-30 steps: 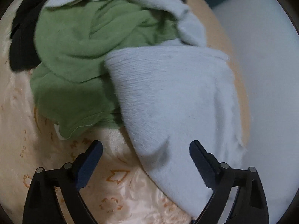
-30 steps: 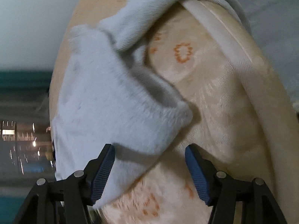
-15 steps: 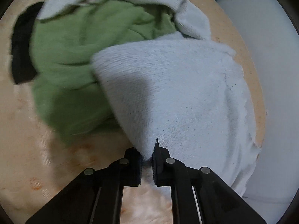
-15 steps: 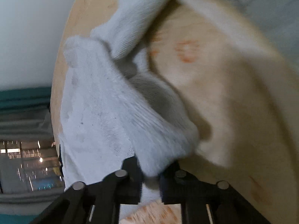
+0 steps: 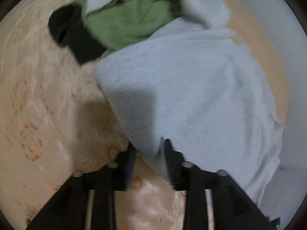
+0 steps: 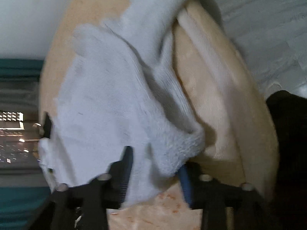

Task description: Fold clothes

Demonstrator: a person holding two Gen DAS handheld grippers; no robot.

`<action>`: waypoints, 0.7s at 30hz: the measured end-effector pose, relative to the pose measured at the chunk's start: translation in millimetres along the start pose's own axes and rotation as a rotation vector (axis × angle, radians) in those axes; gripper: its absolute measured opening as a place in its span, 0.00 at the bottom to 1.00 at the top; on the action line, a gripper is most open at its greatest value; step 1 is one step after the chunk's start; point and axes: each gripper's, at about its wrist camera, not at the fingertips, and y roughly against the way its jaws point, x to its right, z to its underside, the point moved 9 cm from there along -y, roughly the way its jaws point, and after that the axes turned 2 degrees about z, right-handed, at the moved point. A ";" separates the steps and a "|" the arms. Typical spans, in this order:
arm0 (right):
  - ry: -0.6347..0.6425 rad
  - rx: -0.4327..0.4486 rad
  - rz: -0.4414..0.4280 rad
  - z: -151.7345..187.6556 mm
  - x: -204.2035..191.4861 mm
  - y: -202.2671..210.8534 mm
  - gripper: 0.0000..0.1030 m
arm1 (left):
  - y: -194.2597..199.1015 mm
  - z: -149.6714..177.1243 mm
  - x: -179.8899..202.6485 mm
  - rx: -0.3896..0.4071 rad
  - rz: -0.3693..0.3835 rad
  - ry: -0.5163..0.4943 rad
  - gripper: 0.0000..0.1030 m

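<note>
A pale blue knit garment (image 5: pixel 191 86) lies over the round table, one edge hanging past the rim. My left gripper (image 5: pixel 149 153) is shut on its near edge, with a fold of the knit pinched between the fingers. In the right wrist view the same pale blue garment (image 6: pixel 107 95) is bunched into a thick fold, and my right gripper (image 6: pixel 155 168) is shut on that fold. Both views are motion-blurred.
A green garment (image 5: pixel 130 19) and a black garment (image 5: pixel 71 32) are heaped behind the blue one. A cream tablecloth (image 5: pixel 48 105) with orange flowers covers the wooden table (image 6: pixel 86 9). Beyond the rim is a pale floor (image 6: pixel 268 28). Something dark (image 6: pixel 287 134) is at the right.
Both grippers went from wide open to shut on the pale blue garment. Their jaws now stand slightly wider than half a second ago. The garment has shifted with both grippers.
</note>
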 end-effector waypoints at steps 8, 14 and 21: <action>-0.020 0.172 0.003 -86.1 38.9 50.4 0.49 | 70.1 -59.0 7.4 0.116 0.042 -0.059 0.74; -0.288 0.154 -0.181 -149.9 78.3 4.4 0.48 | 78.3 -97.7 4.4 0.094 0.075 0.098 0.74; -0.675 0.141 -0.514 -183.9 115.5 -48.1 0.48 | 63.4 -91.6 2.6 0.112 0.031 0.124 0.74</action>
